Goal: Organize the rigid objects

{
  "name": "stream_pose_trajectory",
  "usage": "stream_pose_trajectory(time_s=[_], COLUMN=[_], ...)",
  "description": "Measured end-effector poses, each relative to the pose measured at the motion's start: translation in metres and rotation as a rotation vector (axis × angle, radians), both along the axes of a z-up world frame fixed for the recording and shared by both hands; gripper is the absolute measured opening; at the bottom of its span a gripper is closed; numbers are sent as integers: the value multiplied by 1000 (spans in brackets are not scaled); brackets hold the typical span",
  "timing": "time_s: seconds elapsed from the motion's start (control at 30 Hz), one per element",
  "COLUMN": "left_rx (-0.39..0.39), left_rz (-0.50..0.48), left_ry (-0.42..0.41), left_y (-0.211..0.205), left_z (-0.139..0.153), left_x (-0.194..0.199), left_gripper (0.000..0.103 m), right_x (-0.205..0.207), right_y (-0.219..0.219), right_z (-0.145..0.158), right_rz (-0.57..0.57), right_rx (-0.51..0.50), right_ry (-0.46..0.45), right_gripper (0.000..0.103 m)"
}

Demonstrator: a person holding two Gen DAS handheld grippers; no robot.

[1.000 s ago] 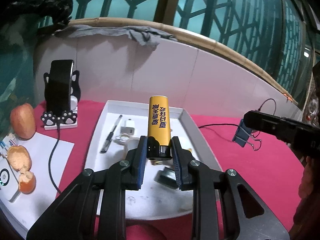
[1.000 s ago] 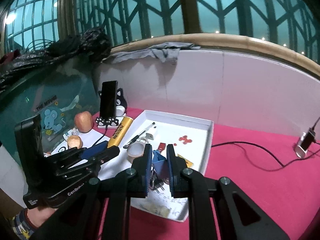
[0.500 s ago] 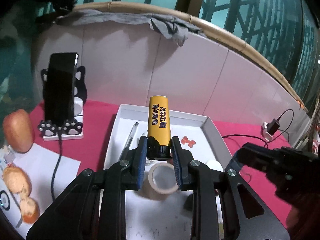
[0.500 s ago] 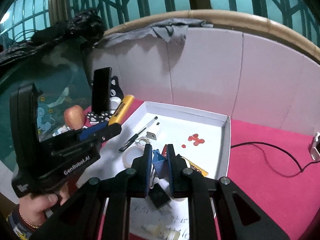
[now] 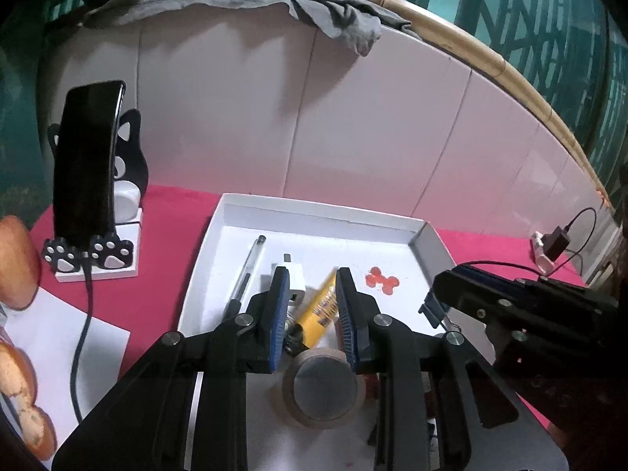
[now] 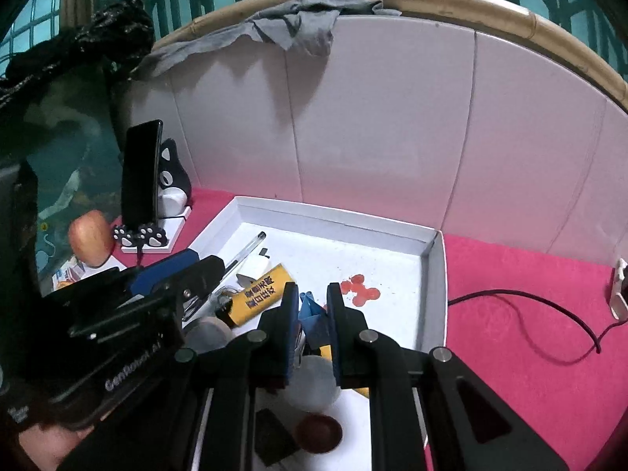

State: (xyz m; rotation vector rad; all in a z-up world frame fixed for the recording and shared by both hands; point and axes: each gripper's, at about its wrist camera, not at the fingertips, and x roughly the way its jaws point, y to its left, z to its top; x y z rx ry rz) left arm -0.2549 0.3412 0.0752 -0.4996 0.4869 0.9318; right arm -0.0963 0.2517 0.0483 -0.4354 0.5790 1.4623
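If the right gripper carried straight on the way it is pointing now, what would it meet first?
Most likely the bare floor of the white tray, just left of the red pieces. The blue clip held in the right gripper would touch first. Depth is uncertain.

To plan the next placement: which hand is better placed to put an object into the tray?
Right gripper: its jaws grip the blue clip above the white tray; the yellow lighter lies inside.
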Motion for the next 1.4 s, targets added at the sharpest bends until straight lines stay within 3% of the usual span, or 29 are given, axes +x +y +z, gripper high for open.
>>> stream_pose_trajectory(time_s=[0.07, 0.13, 0.17, 0.23, 0.3, 0.33, 0.37, 0.83, 0.93, 1.07, 1.17, 1.4], left_rx=[13, 7, 8, 25, 15, 11, 13, 106, 144, 232, 277, 188], left_rz=[13, 28, 51, 95, 126, 136, 141, 127, 130, 212, 227, 265], left_ry=[7, 5, 11, 10, -6, -13, -16, 34, 71, 163, 157, 104], left_y=[-2, -4, -5, -6, -5, -6, -8, -65, -85, -117, -137, -162], left_z=[0, -1, -1, -1, -2, -1, 0, 24, 34, 49, 62, 73], left_x=[-1, -5, -8, -15, -26, -30, -32, -26, -24, -21, -24, -39], left_gripper=[25, 56, 79, 87, 94, 98, 103, 103, 103, 103, 103, 103], right_x=[-1, -3, -4, -3, 0, 1, 2, -11, -6, -1, 3, 6], right_y=[-2, -7, -10, -19, -26, -30, -33, -76, -94, -116, -132, -172], right_z=[-1, -2, -2, -2, -2, -3, -3, -7, -3, 3, 7, 29], right_rz=[6, 8, 1, -20, -33, -45, -46, -70, -94, -132, -155, -167], right_rx=[5, 14, 21, 44, 59, 68, 72, 105, 140, 179, 206, 277], right_ry=[7, 0, -8, -22, -12, -11, -4, -66, -74, -96, -104, -95], right_gripper=[14, 15, 20, 40, 92, 95, 95, 95, 95, 95, 95, 95])
